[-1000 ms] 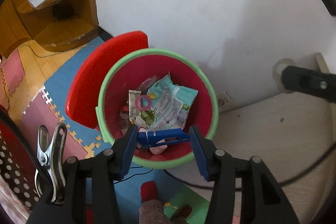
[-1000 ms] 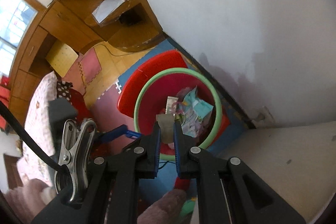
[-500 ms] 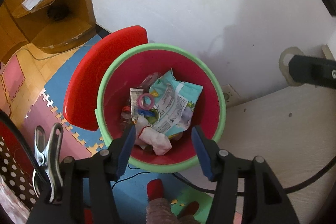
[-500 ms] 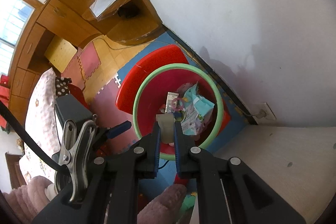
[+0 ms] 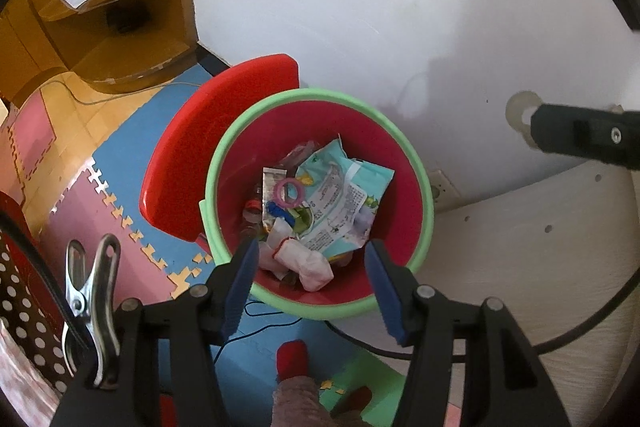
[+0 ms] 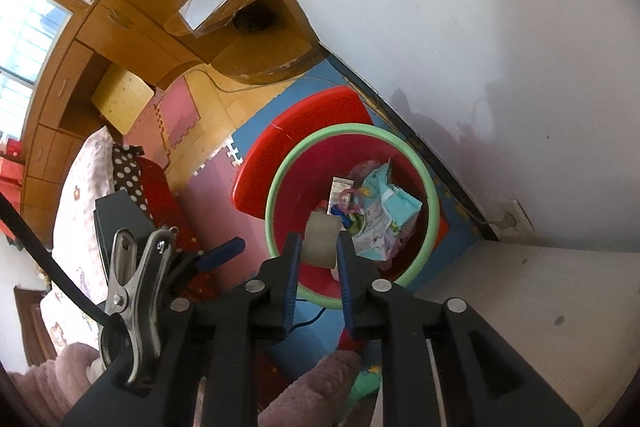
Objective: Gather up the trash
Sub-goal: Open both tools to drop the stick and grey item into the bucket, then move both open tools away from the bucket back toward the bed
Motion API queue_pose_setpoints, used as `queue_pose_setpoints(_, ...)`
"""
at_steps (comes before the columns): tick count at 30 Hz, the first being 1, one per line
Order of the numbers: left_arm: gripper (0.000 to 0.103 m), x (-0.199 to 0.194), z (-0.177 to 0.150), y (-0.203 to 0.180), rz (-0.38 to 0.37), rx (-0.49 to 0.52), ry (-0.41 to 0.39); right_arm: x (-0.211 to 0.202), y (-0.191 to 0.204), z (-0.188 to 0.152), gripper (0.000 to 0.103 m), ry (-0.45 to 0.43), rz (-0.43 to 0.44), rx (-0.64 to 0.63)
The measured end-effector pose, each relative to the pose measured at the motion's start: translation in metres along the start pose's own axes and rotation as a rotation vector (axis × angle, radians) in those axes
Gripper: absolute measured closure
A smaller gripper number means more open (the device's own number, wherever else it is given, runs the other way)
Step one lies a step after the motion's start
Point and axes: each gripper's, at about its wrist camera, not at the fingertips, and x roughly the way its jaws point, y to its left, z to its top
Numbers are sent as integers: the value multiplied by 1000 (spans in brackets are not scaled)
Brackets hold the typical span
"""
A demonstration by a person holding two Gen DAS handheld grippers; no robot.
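Note:
A red bin with a green rim stands on the floor by the wall, its red lid leaning behind it. Inside lie a teal wrapper, a pink ring, white tissue and a small blue piece. My left gripper hangs open over the bin's near rim with nothing between its fingers. My right gripper is above the bin too. Its jaws are opening, and a greyish tape roll still fills the gap and touches both pads.
A white tabletop with a black cable lies right of the bin. A wall socket sits low on the wall. Foam puzzle mats cover the floor. A wooden desk stands at the back left. Polka-dot fabric is at left.
A blue piece that my left gripper held has dropped into the bin, and those jaws have spread wider. My right jaws have widened around the tape roll, which has sprung back rounder.

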Motion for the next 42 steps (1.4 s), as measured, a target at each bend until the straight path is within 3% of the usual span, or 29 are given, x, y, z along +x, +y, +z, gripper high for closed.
queue_pose_setpoints(6,45,-4,0,1,2,3,-3,-3,6,-2,75,-10,2,-15)
queue_pose_setpoints(19,45,-22,-4,-3,-3,7,-18,-21,10,-11,75,-54,-1,-10)
queue_pose_setpoints(42,46,-103,-33,-29,-30,29,-87,-87,37,-90,75,-225,-1,-16)
